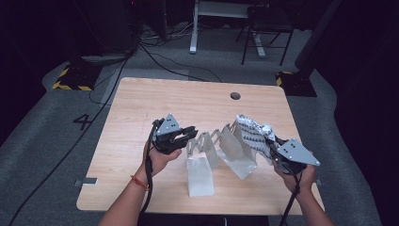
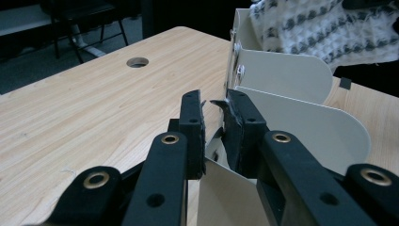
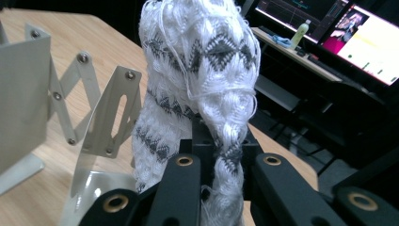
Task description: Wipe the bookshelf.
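Two tongs: right point(image 3: 219, 155) pinching one sock point(image 3: 197, 70), apparently.

The right gripper point(image 3: 221, 155) pinches a white-and-grey knit cloth point(image 3: 202, 61) between its jaws, the metal rack point(image 3: 101, 113) just left of them.

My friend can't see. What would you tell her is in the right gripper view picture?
A black claw is pinched shut on a bunched white knitted cloth with grey zigzags. Beside it stands a grey metal folding rack on a wooden table, with lit computer screens behind.
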A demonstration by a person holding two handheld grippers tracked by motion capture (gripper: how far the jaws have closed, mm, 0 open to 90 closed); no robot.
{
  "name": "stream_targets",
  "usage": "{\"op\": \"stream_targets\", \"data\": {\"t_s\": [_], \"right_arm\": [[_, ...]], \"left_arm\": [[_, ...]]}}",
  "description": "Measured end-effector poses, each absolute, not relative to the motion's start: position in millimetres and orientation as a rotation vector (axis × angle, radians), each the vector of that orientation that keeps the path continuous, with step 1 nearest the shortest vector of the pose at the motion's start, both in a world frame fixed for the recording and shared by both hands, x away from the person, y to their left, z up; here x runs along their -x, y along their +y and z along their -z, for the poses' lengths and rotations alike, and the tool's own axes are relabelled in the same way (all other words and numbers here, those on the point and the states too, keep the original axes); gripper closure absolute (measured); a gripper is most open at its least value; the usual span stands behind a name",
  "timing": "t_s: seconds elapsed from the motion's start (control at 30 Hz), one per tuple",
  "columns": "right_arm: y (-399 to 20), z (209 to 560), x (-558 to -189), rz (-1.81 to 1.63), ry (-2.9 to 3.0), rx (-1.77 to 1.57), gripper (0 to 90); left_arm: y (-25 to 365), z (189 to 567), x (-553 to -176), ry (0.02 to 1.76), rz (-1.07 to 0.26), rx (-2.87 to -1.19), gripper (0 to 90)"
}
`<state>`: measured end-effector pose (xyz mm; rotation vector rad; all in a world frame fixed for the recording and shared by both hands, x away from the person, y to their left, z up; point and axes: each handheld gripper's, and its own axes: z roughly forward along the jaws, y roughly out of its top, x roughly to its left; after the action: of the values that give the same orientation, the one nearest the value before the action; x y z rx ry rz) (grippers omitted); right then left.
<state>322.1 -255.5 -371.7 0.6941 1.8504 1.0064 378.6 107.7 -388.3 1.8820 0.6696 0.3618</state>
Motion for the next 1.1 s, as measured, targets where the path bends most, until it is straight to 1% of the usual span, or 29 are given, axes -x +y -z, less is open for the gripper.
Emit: {"op": "stream_targets", "data": {"t_s": [0.4,0.63,0.87,0.93,1.1], "right_arm": [[-229.7,419.7,-342.5,-0.892,2.058,-0.666,85.0],[-218.0,452.8,-346.7,-0.805,2.205,-0.622,84.9],[-215.4,477.6,-355.0,-0.733,2.507,-0.634,84.3],[-218.2,481.3,-353.4,-0.725,2.534,-0.635,84.3],[-225.2,479.0,-352.2,-0.709,2.551,-0.665,84.4]], "left_arm": [[108.2,388.4,-378.9,0.668,-0.353,-1.881,77.7],[107.9,387.9,-378.6,0.666,-0.361,-1.888,77.6],[108.3,388.2,-379.0,0.667,-0.348,-1.884,77.0],[108.6,387.9,-379.1,0.657,-0.362,-1.896,75.6],[107.6,388.1,-378.6,0.663,-0.351,-1.892,75.5]]}}
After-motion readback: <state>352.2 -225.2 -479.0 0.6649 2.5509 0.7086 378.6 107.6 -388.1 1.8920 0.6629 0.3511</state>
